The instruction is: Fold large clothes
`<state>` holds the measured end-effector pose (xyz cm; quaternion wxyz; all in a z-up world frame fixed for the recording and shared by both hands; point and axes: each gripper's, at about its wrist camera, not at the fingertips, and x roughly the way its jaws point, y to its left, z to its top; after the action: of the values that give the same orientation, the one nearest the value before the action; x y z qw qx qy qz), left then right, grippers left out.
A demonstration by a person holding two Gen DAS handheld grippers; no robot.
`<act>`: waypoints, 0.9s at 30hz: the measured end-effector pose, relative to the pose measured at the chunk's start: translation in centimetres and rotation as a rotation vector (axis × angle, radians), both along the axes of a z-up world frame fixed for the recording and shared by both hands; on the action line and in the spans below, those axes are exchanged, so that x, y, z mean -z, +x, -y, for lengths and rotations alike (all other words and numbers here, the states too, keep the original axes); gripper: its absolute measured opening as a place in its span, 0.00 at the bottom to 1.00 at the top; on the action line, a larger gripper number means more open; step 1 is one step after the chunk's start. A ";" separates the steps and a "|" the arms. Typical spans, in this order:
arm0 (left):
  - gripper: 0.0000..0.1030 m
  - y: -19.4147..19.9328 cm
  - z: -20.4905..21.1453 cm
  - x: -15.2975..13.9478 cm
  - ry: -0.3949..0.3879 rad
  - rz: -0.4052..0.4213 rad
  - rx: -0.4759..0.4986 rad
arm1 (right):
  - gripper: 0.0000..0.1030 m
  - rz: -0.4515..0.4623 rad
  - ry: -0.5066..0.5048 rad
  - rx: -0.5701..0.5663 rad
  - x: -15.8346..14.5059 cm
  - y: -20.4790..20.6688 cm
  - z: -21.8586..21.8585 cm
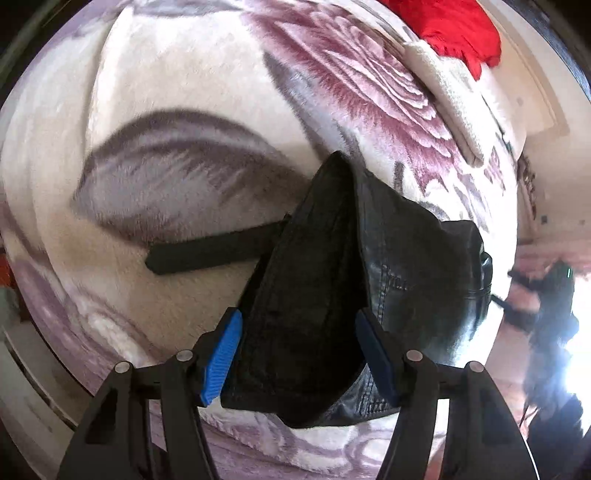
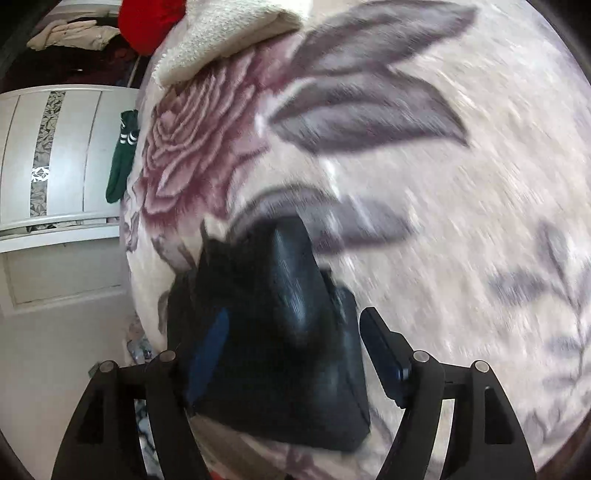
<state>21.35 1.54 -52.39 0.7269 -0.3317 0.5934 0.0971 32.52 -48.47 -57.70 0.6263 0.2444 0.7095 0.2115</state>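
Observation:
A black leather garment [image 1: 413,258] lies bunched on a floral plush blanket [image 1: 184,92]. In the left wrist view a thick fold of it fills the gap between the blue pads [image 1: 221,358] of my left gripper [image 1: 299,332], which press on it from both sides. A black strap [image 1: 207,251] sticks out to the left across the blanket. In the blurred right wrist view the garment [image 2: 288,325] sits between the fingers of my right gripper [image 2: 295,321]. Its jaws stand wide, and the right-hand pad [image 2: 384,354] is clear of the leather.
A folded cream knit [image 2: 221,40] and a red cloth [image 1: 458,29] lie at the blanket's far edge. A white wardrobe [image 2: 55,147] stands beside the bed, with a green sock [image 2: 122,158] hanging at the blanket's edge. Bright glare fills the lower right of the left wrist view.

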 end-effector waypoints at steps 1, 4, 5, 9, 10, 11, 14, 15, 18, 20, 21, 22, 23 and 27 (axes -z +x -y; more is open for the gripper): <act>0.60 0.4 0.1 -0.4 0.019 0.007 0.014 | 0.73 0.004 0.016 -0.012 0.6 0.9 -0.9; 0.60 1.7 0.1 -1.1 0.055 0.018 0.027 | 0.34 -0.050 0.020 -0.049 3.1 2.3 -3.2; 0.60 2.1 0.1 -1.1 0.044 0.027 0.028 | 0.30 -0.042 -0.002 -0.016 3.6 2.4 -3.2; 0.60 4.4 0.6 -1.1 0.037 0.035 0.059 | 0.25 -0.174 0.124 0.442 6.1 -0.7 1.9; 0.60 5.1 0.8 -1.0 0.040 0.032 0.071 | 0.25 -0.264 0.211 0.582 7.8 -2.3 3.4; 0.60 5.6 0.9 -1.0 0.033 0.037 0.081 | 0.26 -0.316 0.254 0.640 8.8 -3.2 3.9; 0.60 7.8 1.1 -0.9 0.022 0.045 0.111 | 0.46 -0.280 0.247 0.538 7.9 -2.5 3.5; 0.60 8.7 1.2 -0.6 0.012 0.042 0.124 | 0.63 -0.249 0.224 0.474 7.0 -1.9 3.1; 0.60 12.0 1.5 1.6 -0.009 0.009 0.165 | 0.74 -0.192 0.188 0.393 5.2 -0.1 2.7; 0.60 13.8 1.8 3.3 -0.047 -0.016 0.189 | 0.74 -0.207 0.179 0.387 5.7 1.0 2.8; 0.60 14.8 2.0 4.5 -0.067 -0.044 0.202 | 0.74 -0.223 0.177 0.388 6.2 1.3 2.8; 0.59 15.9 2.4 5.8 -0.063 -0.082 0.226 | 0.74 -0.242 0.179 0.389 6.7 1.6 2.7; 0.58 16.5 2.8 6.4 -0.050 -0.095 0.250 | 0.74 -0.277 0.186 0.375 7.5 1.8 2.5; 0.04 17.4 4.6 5.8 0.052 -0.036 0.346 | 0.26 -0.382 0.211 0.405 10.0 1.5 1.2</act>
<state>38.70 -3.01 -58.16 0.7305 -0.2039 0.6517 -0.0080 34.01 -49.65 -67.73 0.4819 0.4802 0.7253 0.1050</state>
